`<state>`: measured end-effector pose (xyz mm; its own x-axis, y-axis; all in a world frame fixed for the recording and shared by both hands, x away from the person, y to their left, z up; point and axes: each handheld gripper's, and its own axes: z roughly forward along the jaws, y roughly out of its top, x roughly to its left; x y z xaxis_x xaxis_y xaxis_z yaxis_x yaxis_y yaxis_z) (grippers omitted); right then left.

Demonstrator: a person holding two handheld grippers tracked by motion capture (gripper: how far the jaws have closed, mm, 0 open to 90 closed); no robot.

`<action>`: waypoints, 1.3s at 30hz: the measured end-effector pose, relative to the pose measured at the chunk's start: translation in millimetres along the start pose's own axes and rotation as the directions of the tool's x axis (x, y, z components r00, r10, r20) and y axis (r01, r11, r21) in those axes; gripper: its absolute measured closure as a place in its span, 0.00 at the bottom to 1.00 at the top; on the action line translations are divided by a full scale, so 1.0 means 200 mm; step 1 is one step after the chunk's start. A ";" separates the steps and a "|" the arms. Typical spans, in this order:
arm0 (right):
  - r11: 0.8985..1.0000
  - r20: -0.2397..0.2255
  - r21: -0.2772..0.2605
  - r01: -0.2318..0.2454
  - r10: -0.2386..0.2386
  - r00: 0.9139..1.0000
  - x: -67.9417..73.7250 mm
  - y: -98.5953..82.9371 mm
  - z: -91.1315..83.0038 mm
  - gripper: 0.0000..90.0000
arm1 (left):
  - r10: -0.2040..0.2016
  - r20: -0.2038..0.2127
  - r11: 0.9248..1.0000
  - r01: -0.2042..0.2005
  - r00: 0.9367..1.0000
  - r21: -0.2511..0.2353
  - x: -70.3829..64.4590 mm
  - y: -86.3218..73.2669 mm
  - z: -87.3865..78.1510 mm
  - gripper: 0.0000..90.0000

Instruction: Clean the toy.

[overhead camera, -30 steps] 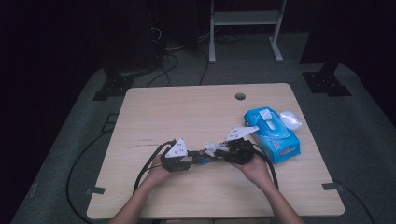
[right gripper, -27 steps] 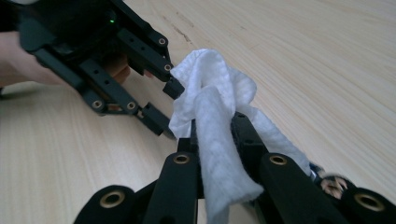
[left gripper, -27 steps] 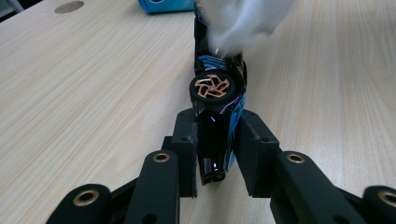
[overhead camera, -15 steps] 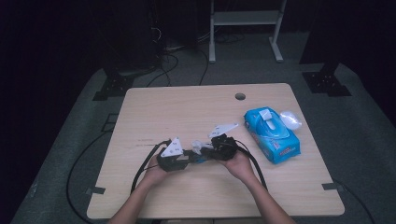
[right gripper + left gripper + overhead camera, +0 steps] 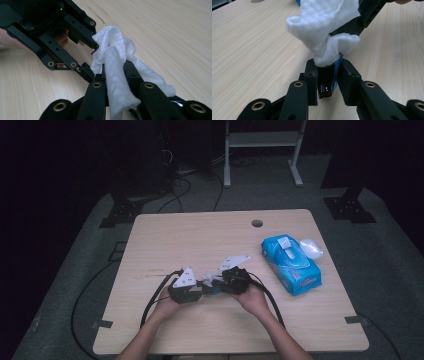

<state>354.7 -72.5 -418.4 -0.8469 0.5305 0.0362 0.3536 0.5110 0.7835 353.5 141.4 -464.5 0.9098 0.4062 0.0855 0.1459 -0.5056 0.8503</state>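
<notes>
A crumpled white wipe [image 5: 210, 279] hangs between my two grippers, low over the table's front middle. In the right gripper view, my right gripper [image 5: 115, 72] is shut on the wipe [image 5: 113, 52], which bunches above the jaws and trails out to the right. In the left gripper view, my left gripper [image 5: 327, 72] is nearly closed around the wipe's [image 5: 322, 22] lower end, and the other gripper's black jaw crosses behind at the upper right. From above, the left gripper [image 5: 200, 288] and right gripper [image 5: 218, 282] point at each other, tips almost touching.
A blue pack of wipes [image 5: 291, 265] lies on the wooden table [image 5: 200, 235] at the right, with a white wipe [image 5: 311, 248] beside its far end. A small round hole [image 5: 257, 223] sits near the far edge. Black cables trail off the front edge.
My right gripper has moved left, away from the blue pack, carrying the wipe to the left gripper. Both hands have drifted slightly left and closed up together.
</notes>
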 end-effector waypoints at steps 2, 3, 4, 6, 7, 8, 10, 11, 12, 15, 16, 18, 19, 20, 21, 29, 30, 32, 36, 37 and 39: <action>1.000 0.062 0.005 -0.019 0.019 0.998 -0.05 -0.02 -0.04 0.90 | -0.001 0.000 1.000 0.001 1.000 0.001 0.00 0.00 0.00 0.78; 1.000 0.062 0.005 -0.019 0.019 0.998 -0.05 -0.02 -0.04 0.90 | -0.001 0.000 1.000 0.001 1.000 0.001 0.00 0.00 0.00 0.78; 0.999 0.084 0.010 -0.046 0.045 0.995 -0.08 -0.03 -0.06 0.90 | -0.002 0.002 1.000 0.002 1.000 -0.001 0.00 0.00 0.00 0.78; 0.999 0.082 0.007 -0.054 0.054 0.995 -0.08 -0.04 -0.06 0.90 | -0.002 0.004 1.000 0.002 1.000 0.000 0.00 0.00 0.00 0.78; 0.999 0.083 0.004 -0.044 0.044 0.996 -0.07 -0.03 -0.05 0.90 | -0.004 0.006 1.000 0.004 1.000 -0.001 0.00 0.00 0.00 0.78; 0.999 0.064 -0.002 -0.042 0.042 0.997 -0.05 -0.03 -0.05 0.90 | -0.004 0.006 1.000 0.004 1.000 -0.001 0.00 0.00 0.00 0.78; 0.999 0.030 -0.016 -0.031 0.032 0.999 -0.03 -0.02 -0.03 0.90 | -0.005 0.006 1.000 0.005 1.000 0.001 0.00 0.00 0.00 0.78; 1.000 0.026 -0.013 -0.018 0.018 1.000 -0.01 -0.01 -0.02 0.90 | -0.010 0.006 1.000 0.010 1.000 0.003 0.00 0.00 0.00 0.78; 1.000 0.023 -0.012 -0.006 0.006 1.000 0.01 -0.01 -0.01 0.90 | -0.007 0.006 1.000 0.007 1.000 0.004 0.00 0.00 0.00 0.78; 1.000 0.038 0.000 0.003 -0.003 0.999 0.00 -0.01 -0.02 0.90 | -0.007 0.007 1.000 0.007 1.000 0.002 0.00 0.00 0.00 0.78; 1.000 0.054 0.006 0.005 -0.005 0.999 -0.01 -0.01 -0.03 0.90 | -0.008 0.007 1.000 0.008 1.000 0.002 0.00 0.00 0.00 0.78; 1.000 0.107 0.028 -0.011 0.008 0.994 -0.08 -0.04 -0.08 0.90 | -0.005 0.004 1.000 0.005 1.000 0.005 0.00 0.00 0.00 0.79; 0.999 0.135 0.035 -0.012 0.007 0.991 -0.10 -0.05 -0.09 0.90 | -0.003 0.004 1.000 0.003 1.000 0.006 0.00 0.00 0.00 0.78; 0.999 0.158 0.038 -0.017 0.010 0.987 -0.12 -0.06 -0.11 0.90 | -0.004 0.004 1.000 0.004 1.000 0.006 0.00 0.00 0.00 0.79; 0.998 0.164 0.036 -0.043 0.037 0.986 -0.13 -0.07 -0.13 0.90 | -0.004 0.004 1.000 0.004 1.000 0.006 0.00 0.00 0.00 0.79; 1.000 0.086 0.003 -0.016 0.016 0.996 -0.04 -0.03 -0.08 0.90 | -0.012 0.007 1.000 0.012 1.000 0.001 0.00 0.00 0.01 0.79; 1.000 0.071 0.002 -0.009 0.009 0.997 -0.02 -0.02 -0.06 0.90 | -0.012 0.006 1.000 0.012 1.000 0.000 0.00 0.00 0.01 0.79; 1.000 0.069 0.019 0.019 -0.021 0.997 0.01 -0.01 -0.04 0.90 | -0.014 0.009 1.000 0.014 1.000 0.001 0.00 0.00 0.01 0.79; 0.999 0.128 0.041 -0.005 0.000 0.992 -0.06 -0.03 -0.08 0.90 | -0.005 0.008 1.000 0.005 1.000 0.005 0.00 0.00 0.01 0.79; 0.999 0.154 0.049 -0.016 0.008 0.988 -0.08 -0.04 -0.09 0.90 | -0.004 0.009 1.000 0.004 1.000 0.007 0.00 0.00 0.01 0.79; 0.999 0.171 0.048 -0.025 0.016 0.985 -0.11 -0.05 -0.11 0.90 | -0.006 0.010 1.000 0.006 1.000 0.007 0.00 0.00 0.01 0.79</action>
<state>361.2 -103.3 -413.5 -0.7608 0.6464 -0.0577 0.3933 0.5299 0.7514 353.9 140.9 -465.8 0.9127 0.4016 0.0755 0.1537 -0.5085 0.8472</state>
